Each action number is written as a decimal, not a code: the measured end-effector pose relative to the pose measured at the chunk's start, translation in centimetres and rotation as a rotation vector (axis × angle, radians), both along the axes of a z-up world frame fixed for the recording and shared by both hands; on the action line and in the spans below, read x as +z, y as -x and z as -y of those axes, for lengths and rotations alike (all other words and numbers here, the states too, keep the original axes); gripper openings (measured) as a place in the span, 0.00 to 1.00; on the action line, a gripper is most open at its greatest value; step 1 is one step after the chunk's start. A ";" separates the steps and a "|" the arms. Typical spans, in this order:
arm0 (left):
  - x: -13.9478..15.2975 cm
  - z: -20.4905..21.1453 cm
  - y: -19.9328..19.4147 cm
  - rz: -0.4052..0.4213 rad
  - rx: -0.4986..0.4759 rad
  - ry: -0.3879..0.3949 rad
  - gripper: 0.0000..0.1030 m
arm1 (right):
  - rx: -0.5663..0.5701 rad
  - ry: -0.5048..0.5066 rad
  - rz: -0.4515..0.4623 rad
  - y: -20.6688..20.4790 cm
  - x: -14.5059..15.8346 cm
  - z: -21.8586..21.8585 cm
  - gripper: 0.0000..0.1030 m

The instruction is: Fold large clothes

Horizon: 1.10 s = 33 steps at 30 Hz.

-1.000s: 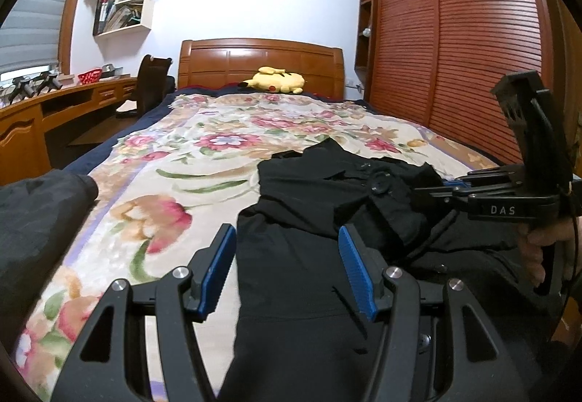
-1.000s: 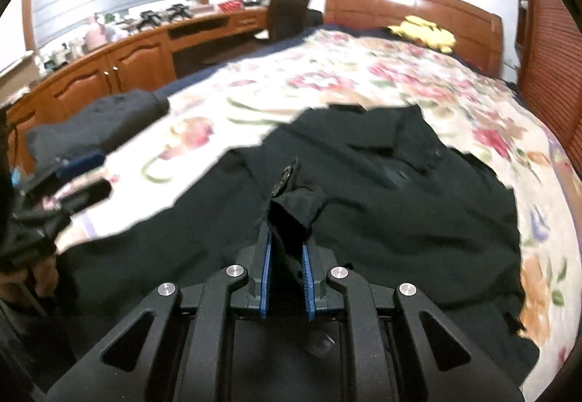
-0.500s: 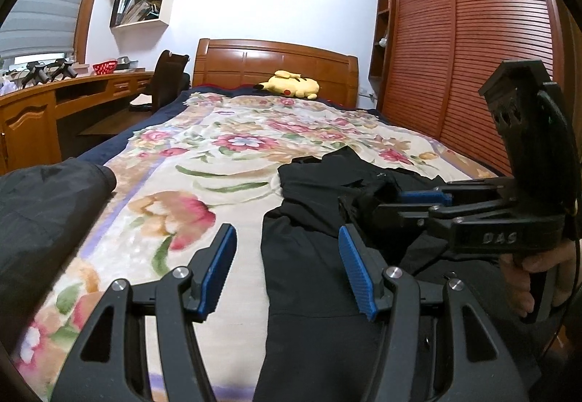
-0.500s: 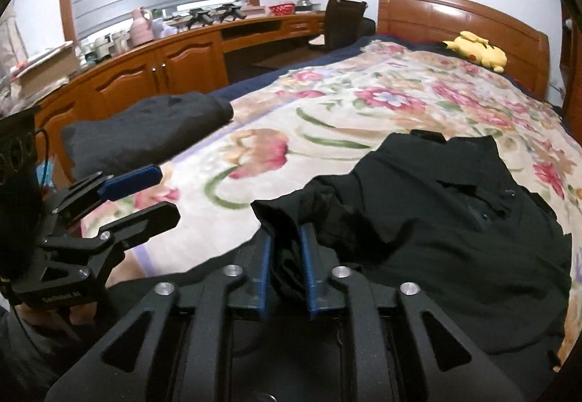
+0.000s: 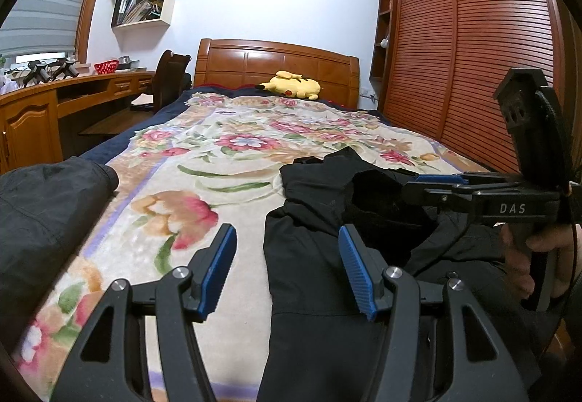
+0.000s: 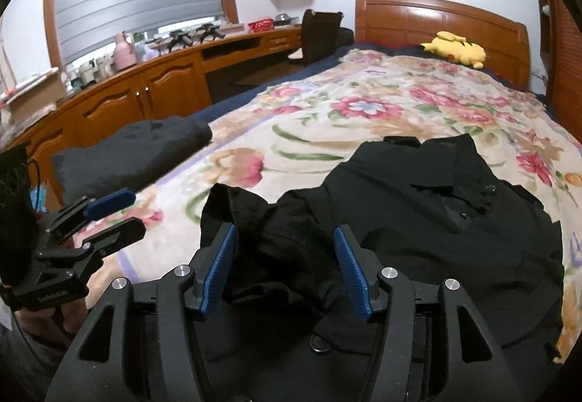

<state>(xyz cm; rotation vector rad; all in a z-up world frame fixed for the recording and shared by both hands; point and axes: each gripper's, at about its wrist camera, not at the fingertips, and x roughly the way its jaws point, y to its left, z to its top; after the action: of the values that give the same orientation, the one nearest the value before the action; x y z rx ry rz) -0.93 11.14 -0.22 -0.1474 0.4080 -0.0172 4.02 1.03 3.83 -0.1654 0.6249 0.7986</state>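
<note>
Releasing a bunched fold of the black button-up shirt [image 6: 418,220], the right gripper [image 6: 285,267] has just been opening; the left gripper [image 5: 287,269] hovers unclenched, empty. The loose fold may slump apart unpressed.

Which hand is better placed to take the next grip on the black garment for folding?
Probably the right. The right gripper has just been opening, with a bunched fold of the black fabric garment lying loose between its fingers. The left gripper is open over the garment's edge and the floral bedspread.

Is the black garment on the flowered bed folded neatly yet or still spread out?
Not neatly folded. The black garment is mostly spread out on the flowered bedspread, one part bunched between the open right gripper.
</note>
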 end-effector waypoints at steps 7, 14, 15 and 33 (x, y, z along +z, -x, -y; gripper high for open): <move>0.0 -0.1 0.0 -0.003 -0.001 0.001 0.56 | 0.007 -0.017 0.021 0.6 0.5 1.3 0.56; 0.0 0.0 0.0 -0.004 -0.002 -0.001 0.56 | -0.019 -0.057 0.102 3.0 3.1 2.2 0.68; 0.1 0.0 0.0 -0.007 -0.004 0.000 0.56 | -0.035 -0.043 0.105 3.1 3.1 2.3 0.68; -0.7 1.6 0.2 -0.036 -0.033 -0.056 0.56 | -0.219 0.139 0.082 5.4 -0.1 10.5 0.69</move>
<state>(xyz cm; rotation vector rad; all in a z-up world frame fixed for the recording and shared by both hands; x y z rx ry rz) -1.14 9.51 -0.92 -0.0864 0.4460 -0.0353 -1.41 -9.42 3.70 -0.2511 0.6099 0.5351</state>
